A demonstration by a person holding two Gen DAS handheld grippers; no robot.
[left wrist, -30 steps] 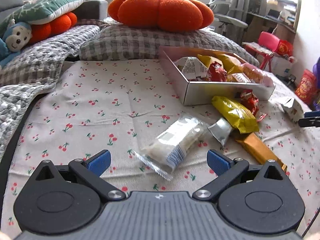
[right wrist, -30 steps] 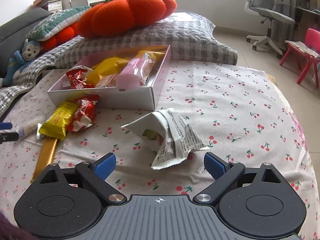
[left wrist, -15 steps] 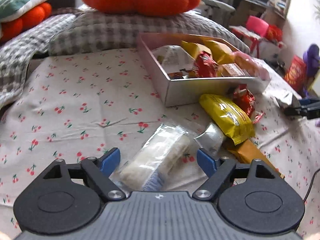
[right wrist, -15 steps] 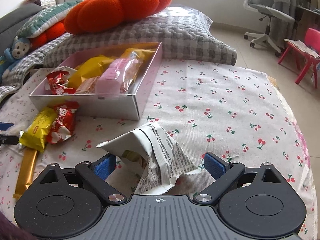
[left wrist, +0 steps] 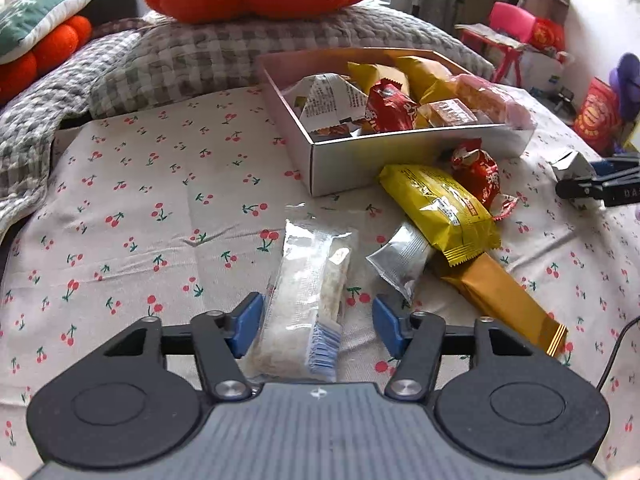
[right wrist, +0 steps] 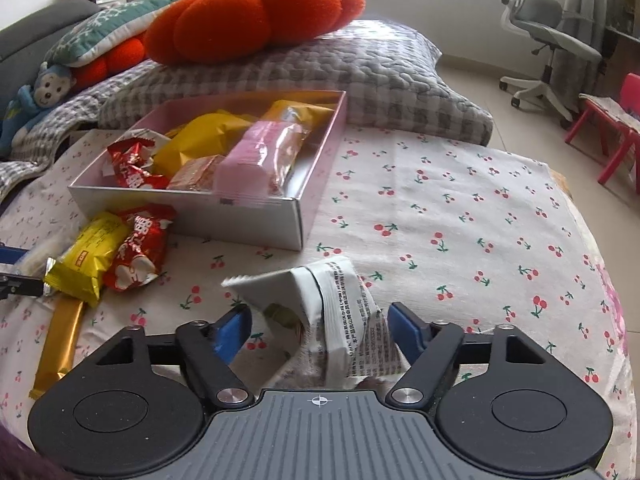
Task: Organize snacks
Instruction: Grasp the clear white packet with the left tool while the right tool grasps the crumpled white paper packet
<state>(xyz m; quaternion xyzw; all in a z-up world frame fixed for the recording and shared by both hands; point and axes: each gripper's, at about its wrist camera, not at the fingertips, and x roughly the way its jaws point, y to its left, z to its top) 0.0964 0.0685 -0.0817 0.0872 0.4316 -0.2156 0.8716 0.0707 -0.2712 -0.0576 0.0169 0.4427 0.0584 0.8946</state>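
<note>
A clear packet with a pale snack [left wrist: 308, 300] lies on the cherry-print sheet between the blue pads of my left gripper [left wrist: 316, 326]. Its jaws are closing; a gap still shows on the packet's right side. A crumpled white printed packet [right wrist: 332, 320] stands between the pads of my right gripper [right wrist: 320, 332], whose jaws are also closing without pressing it. The silver box [left wrist: 384, 152] behind holds several snacks. Beside it lie a yellow packet [left wrist: 440, 208], a red packet [left wrist: 478, 172], a small silver packet [left wrist: 404, 260] and a golden bar [left wrist: 504, 300].
A grey checked pillow [right wrist: 320, 76] with an orange pumpkin cushion [right wrist: 256, 12] lies behind the box [right wrist: 224, 220]. The bed's edge curves off at the right [right wrist: 608, 280], with an office chair [right wrist: 548, 32] and a red chair [right wrist: 624, 128] on the floor beyond.
Both grippers have moved forward so each packet now sits between the pads. Both pairs of jaws have narrowed, the left more than the right.
</note>
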